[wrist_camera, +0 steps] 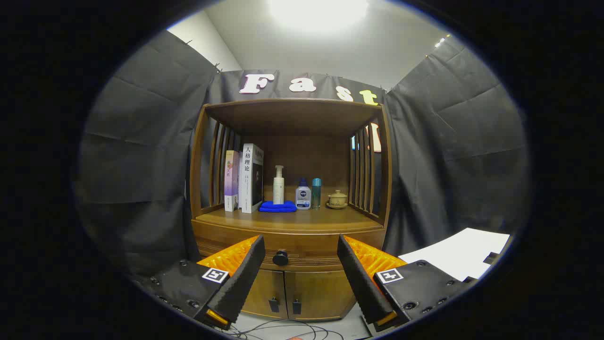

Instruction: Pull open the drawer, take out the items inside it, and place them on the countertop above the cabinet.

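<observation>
Ahead of my tongs [300, 248], spread apart and gripping nothing, the shut drawer [288, 245] is showing its knob [280, 257] between the fingers, below the desk [292, 219].

Closed drawer [283, 245] hid its contents

With the front shut beyond the spread fingers of the gripper [300, 250], nothing inside could be seen. The fingers covered both ends of the drawer front and the upper corners of the cabinet doors [295, 293] below the knob [280, 257]. The labels on the bottles [303, 194] far ahead were too small to tell.
</observation>
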Available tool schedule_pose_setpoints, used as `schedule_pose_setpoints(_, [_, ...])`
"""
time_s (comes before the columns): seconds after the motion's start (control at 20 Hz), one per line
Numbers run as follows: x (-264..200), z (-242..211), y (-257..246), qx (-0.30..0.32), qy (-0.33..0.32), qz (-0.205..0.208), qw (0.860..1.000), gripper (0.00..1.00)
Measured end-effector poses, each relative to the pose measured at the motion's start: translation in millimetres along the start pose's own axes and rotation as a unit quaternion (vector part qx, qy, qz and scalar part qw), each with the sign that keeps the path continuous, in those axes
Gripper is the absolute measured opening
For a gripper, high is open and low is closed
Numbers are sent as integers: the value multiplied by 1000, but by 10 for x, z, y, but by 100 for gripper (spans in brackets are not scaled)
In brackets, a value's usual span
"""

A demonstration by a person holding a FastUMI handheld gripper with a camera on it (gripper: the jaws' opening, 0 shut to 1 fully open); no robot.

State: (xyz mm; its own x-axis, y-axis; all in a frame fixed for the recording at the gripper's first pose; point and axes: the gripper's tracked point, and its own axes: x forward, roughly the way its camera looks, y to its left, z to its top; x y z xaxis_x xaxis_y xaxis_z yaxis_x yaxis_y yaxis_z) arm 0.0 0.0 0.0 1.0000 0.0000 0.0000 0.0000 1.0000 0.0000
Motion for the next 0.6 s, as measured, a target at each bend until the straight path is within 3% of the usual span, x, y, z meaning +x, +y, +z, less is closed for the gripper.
schedule_pose_setpoints(0.6, [-1,-25,27,-4,1,7,1000,98])
